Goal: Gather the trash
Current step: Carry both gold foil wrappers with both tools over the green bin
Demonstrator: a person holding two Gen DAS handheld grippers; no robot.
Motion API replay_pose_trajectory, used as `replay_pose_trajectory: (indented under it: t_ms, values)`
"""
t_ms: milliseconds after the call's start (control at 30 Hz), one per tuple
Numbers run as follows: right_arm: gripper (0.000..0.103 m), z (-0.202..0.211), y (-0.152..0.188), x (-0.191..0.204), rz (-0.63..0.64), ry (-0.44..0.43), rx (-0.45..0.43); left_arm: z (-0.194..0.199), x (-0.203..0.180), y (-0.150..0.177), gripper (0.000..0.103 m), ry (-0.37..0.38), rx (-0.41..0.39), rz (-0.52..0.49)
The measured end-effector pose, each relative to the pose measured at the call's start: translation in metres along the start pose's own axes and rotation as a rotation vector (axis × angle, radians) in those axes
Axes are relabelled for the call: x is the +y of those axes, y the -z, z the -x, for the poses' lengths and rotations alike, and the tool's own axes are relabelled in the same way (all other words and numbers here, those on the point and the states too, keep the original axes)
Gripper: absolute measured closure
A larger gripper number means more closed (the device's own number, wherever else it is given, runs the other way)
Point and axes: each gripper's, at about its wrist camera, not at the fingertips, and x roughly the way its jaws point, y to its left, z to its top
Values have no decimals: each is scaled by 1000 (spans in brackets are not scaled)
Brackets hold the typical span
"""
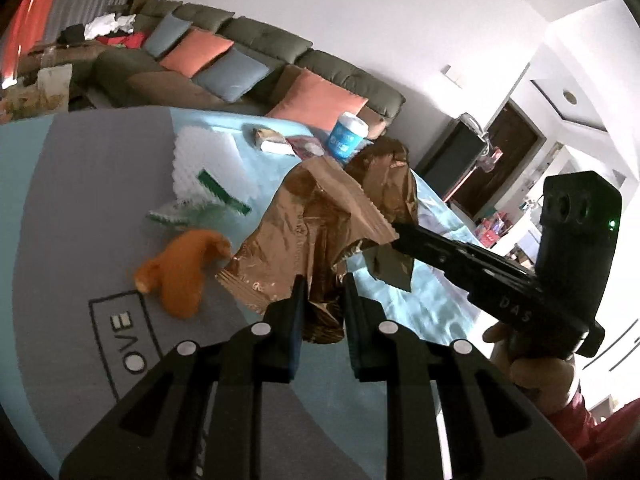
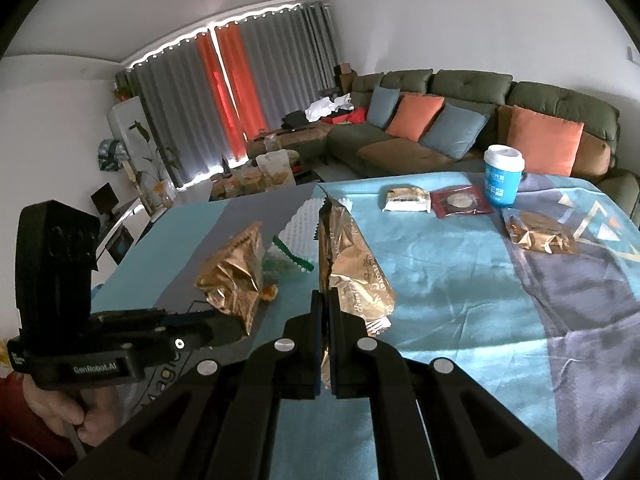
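Blue and grey cloth covers the table (image 2: 460, 280), a green sofa (image 2: 472, 92) behind it. My left gripper (image 1: 322, 286) pinches one gold wrapper (image 1: 320, 236); my right gripper (image 2: 325, 300) is clamped on a second gold wrapper (image 2: 352, 264), both lifted. Just left of my left gripper lie orange peel (image 1: 182, 270) and a white foam sheet (image 1: 208, 160). Beyond my right gripper sit a blue cup (image 2: 502, 178), a bread packet (image 2: 406, 198), a red packet (image 2: 462, 201) and a third gold wrapper (image 2: 538, 232).

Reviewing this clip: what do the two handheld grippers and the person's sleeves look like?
Both are matte black plastic. The left gripper reads "GenRobot.AI" on its side; the right gripper carries "DAS" lettering and a green light on its upright block. Silver rivets dot the finger linkages. Both sleeves look red.
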Motion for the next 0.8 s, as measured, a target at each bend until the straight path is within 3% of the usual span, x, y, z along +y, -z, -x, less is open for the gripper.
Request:
replay_pose_trajectory:
  t_ms: [100,300,500,800]
  values:
    - [101,5,-3,6,11,8,-7,13,-7,-4,85,-1,-32,-32]
    - [101,12,-14,27,52,-10,-30,61,-15,-9,85,-83,-146,-101]
    - [101,14,-23,63,104,-72,-53,121,-5,-7,85,-249,-256,-140]
    - [101,7,-38,145,210,-230,-84,215,42,10,85,-453,-353,-69]
